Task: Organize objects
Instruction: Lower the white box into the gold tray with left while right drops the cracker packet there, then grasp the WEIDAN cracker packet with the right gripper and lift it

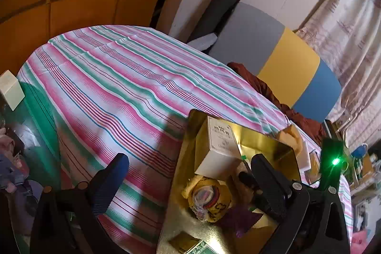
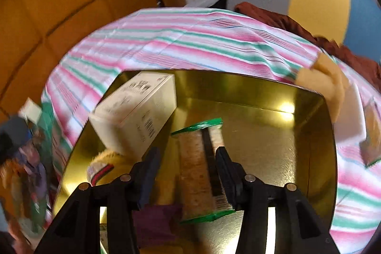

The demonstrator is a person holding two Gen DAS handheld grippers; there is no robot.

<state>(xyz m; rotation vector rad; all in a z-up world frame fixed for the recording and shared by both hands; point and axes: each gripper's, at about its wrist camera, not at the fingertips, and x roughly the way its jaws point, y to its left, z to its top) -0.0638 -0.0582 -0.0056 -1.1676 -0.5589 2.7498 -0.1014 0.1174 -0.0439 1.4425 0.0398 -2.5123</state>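
Two hand-held grippers over gold tin: left spread empty, right grasping green-edged packet.

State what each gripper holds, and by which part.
Left gripper: nothing, jaws wide open. Right gripper: straddles the green-edged packet in the gold tin; grip unclear.

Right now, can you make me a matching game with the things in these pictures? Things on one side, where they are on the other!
Things:
1. white box
2. green-edged packet
3. tan sponge
4. brown cloth

Places:
A. between the right gripper's fingers
B. on the striped cloth beside the gold tin's far corner
C. propped in the tin's left corner
D. against the grey, yellow and blue headboard

Pairs: 1-C, 2-A, 3-B, 4-D
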